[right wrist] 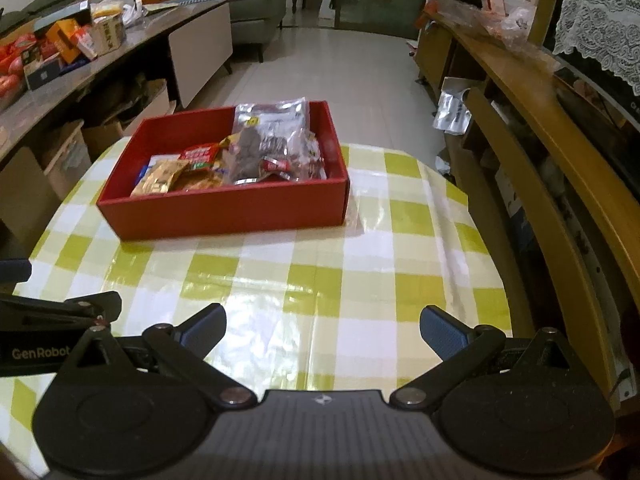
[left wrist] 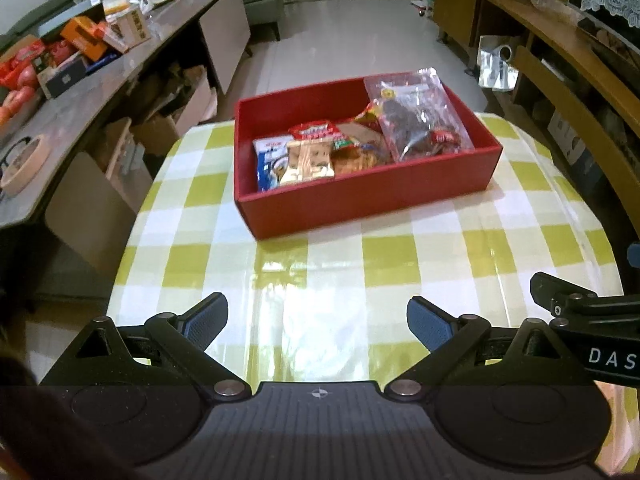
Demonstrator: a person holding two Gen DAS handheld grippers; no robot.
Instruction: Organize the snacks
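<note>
A red box [left wrist: 360,204] stands on the far part of the green-and-white checked table [left wrist: 320,280]. In it lie a clear bag of dark dried fruit [left wrist: 420,120], a red snack pack [left wrist: 316,132], a tan biscuit pack [left wrist: 310,162] and a blue-white pack [left wrist: 269,164]. The right wrist view shows the same box [right wrist: 224,212] and fruit bag [right wrist: 268,140]. My left gripper [left wrist: 316,326] is open and empty over the table's near part. My right gripper [right wrist: 322,332] is open and empty beside it.
A long grey counter [left wrist: 80,100] with boxes and fruit runs along the left. A wooden shelf unit [right wrist: 560,160] runs close along the table's right edge. A sofa [right wrist: 256,12] stands at the back. Tiled floor [right wrist: 340,72] lies beyond the table.
</note>
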